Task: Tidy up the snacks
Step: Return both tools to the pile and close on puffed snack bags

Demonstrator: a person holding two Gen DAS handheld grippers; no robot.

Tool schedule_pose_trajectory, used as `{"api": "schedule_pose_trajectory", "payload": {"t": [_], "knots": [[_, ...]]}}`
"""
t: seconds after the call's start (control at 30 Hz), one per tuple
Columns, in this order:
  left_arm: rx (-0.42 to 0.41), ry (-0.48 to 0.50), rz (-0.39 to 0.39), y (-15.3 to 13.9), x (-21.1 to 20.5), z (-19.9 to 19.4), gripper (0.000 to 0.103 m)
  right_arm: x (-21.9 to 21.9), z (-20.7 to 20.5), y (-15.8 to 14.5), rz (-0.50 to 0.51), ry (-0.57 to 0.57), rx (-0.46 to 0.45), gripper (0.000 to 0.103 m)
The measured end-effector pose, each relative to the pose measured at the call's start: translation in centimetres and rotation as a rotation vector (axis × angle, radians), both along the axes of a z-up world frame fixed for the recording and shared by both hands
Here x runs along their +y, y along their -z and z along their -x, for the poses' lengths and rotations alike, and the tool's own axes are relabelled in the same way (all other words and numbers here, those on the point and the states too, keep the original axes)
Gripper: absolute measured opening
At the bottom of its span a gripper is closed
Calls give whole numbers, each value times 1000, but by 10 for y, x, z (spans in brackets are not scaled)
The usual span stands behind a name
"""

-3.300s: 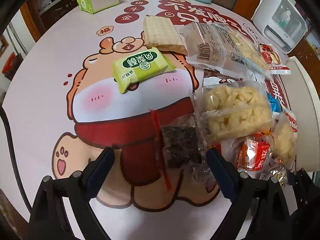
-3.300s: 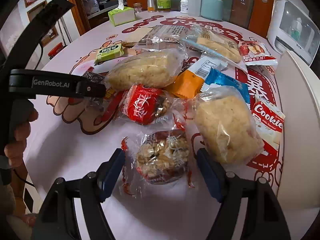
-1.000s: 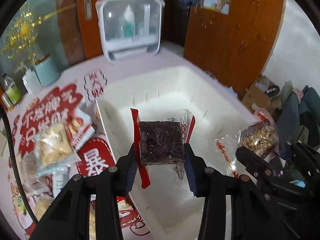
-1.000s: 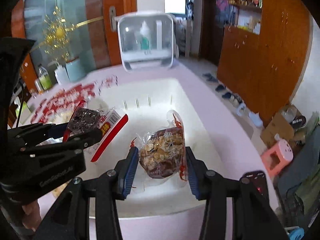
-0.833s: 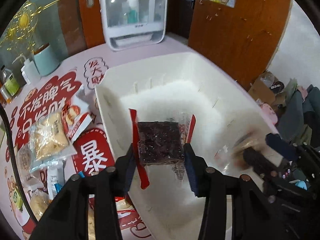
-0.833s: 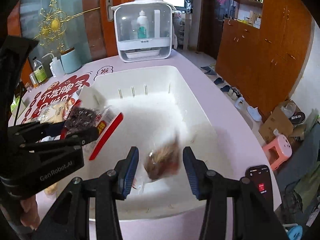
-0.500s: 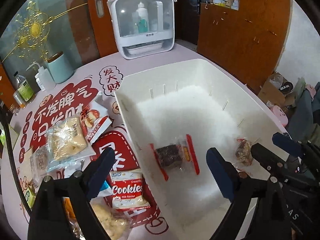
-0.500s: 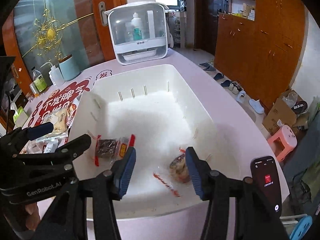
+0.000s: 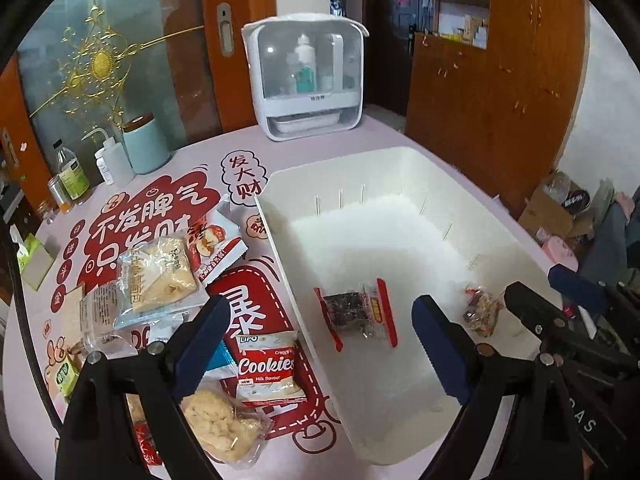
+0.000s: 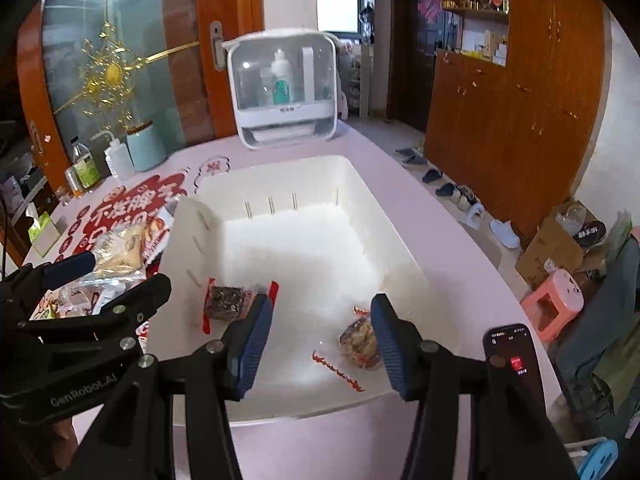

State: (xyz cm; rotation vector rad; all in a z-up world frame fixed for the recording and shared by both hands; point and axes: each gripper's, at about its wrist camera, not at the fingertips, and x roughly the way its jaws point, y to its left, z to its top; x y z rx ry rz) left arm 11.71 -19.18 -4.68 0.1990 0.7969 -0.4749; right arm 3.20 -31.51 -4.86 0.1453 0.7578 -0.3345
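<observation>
Both the left gripper (image 9: 318, 332) and right gripper (image 10: 322, 330) hang spread wide and empty above the white rectangular plastic bin (image 9: 276, 240), where the dark red-edged snack packet (image 9: 356, 312) lies at nine o'clock of the clear nut-cluster packet (image 10: 360, 342) (well apart).

The right tongs (image 10: 322, 328) partly hide the nut snack (image 10: 360, 342).
</observation>
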Motion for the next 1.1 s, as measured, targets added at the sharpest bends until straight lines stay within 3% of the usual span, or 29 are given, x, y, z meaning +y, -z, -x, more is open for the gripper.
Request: {"api": "schedule_pose_trajectory", "payload": {"t": [0.3,0.53,0.83,0.93,1.1], "knots": [[11,-14,47,-15,24,16,91,16,18,-24,-17,-51,-90,52],[-7,-70,62,-30,74,33,91,33,40,-47,-87,-115,-226,52],[-81,-225,88,-57,180,51,92,102,36,-56,-13,-303,-201,53],[-100,-278,82,-59,212,52,92,127,26,-49,-36,-380,-170,62],[-102,-309,5,-43,251,48,92,166,4,-23,-47,-504,-106,67]]}}
